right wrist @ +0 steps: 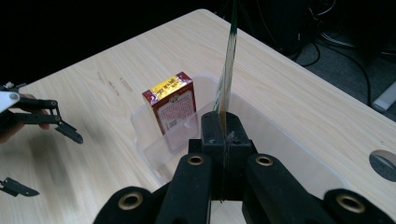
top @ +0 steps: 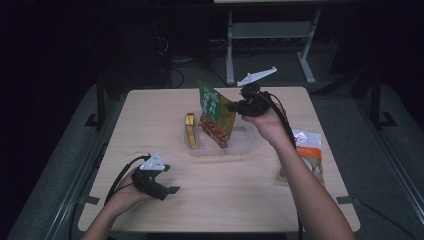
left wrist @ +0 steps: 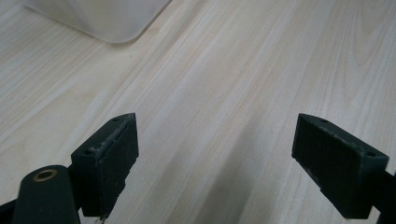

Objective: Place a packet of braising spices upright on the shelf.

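Right hand-held gripper [top: 233,106] is pinching a green snack bag [top: 215,114] over the clear tub [top: 240,145]. Left hand-held gripper [top: 170,179] is resting open, holding nothing, on the surface [top: 150,120]

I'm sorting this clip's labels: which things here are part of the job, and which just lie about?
In the job:
- green snack pouch, pinched by the right gripper
- clear plastic bin beneath it
- red and yellow box standing in that bin

Lying about:
- white and orange packet on the table, by the right forearm
- left gripper, open, holding nothing
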`<state>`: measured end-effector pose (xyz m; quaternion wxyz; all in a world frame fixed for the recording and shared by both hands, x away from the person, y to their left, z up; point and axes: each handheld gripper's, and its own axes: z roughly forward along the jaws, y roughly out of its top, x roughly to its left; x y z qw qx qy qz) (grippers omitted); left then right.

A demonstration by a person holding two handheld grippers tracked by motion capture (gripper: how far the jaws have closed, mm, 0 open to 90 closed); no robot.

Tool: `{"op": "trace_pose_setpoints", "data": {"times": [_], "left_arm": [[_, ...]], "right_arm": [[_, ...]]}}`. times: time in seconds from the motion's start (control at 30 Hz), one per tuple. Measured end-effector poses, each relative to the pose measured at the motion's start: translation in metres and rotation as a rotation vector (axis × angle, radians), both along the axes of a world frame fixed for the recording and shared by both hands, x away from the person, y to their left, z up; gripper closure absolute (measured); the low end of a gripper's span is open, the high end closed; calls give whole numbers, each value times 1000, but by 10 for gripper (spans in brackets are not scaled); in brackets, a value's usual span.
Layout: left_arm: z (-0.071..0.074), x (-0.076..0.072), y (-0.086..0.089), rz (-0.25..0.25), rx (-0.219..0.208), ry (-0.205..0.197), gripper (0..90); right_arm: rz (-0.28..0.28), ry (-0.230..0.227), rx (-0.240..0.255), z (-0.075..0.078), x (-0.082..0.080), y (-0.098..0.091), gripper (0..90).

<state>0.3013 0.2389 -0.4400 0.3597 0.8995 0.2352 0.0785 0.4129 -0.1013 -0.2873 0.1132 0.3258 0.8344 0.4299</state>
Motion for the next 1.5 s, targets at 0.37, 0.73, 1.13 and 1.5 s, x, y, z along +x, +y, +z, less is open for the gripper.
{"op": "trace_pose_setpoints", "data": {"times": [0.37,0.73,1.13,1.5], "left_arm": [[0,0,0,-12,7,-9,141],[2,1,0,-1,-5,0,133],[1,2,0,8,-1,4,132],[0,2,0,19,-3,6,131]], "right_arm": [[-8,0,28,-6,2,-5,688],[-9,-26,15,-15,-7,-14,292],[21,-63,10,-30,-37,-42,207],[-3,-39,-6,-68,-57,-85,203]]}}
